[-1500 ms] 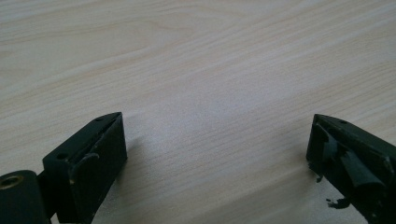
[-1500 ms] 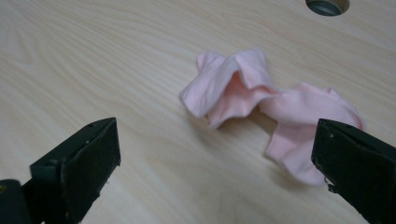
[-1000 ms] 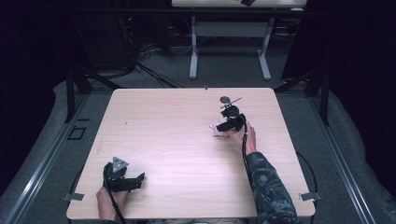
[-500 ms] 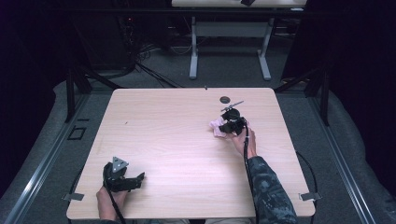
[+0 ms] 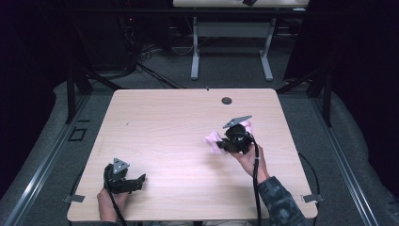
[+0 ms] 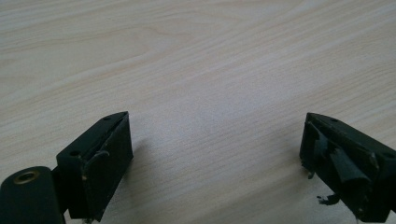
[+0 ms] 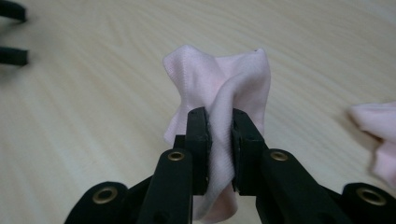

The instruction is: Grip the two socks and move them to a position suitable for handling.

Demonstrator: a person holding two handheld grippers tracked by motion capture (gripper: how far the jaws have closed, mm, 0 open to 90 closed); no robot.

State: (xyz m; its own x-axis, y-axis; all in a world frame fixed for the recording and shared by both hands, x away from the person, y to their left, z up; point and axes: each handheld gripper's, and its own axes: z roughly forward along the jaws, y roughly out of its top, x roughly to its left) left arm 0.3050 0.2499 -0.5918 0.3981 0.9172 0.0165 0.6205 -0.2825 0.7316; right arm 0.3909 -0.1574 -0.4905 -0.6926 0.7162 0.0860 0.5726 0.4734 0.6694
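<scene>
Okay, my right gripper (image 7: 219, 135) has just closed, now pinching the pink cloth (image 7: 219, 84) above the table (image 5: 164, 122) at its right side, left gripper (image 6: 215, 158) wide open and empty, so I'd lift slowly, keeping the grip firm.

A pale wooden table (image 5: 174, 127) has a grommet hole (image 5: 227, 100).

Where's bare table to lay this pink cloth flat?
Bare wood runs across the table middle and far left, between the left gripper and the round hole. It is crowded only around the right gripper, shut on the pink cloth, with more pink fabric beside it.
</scene>
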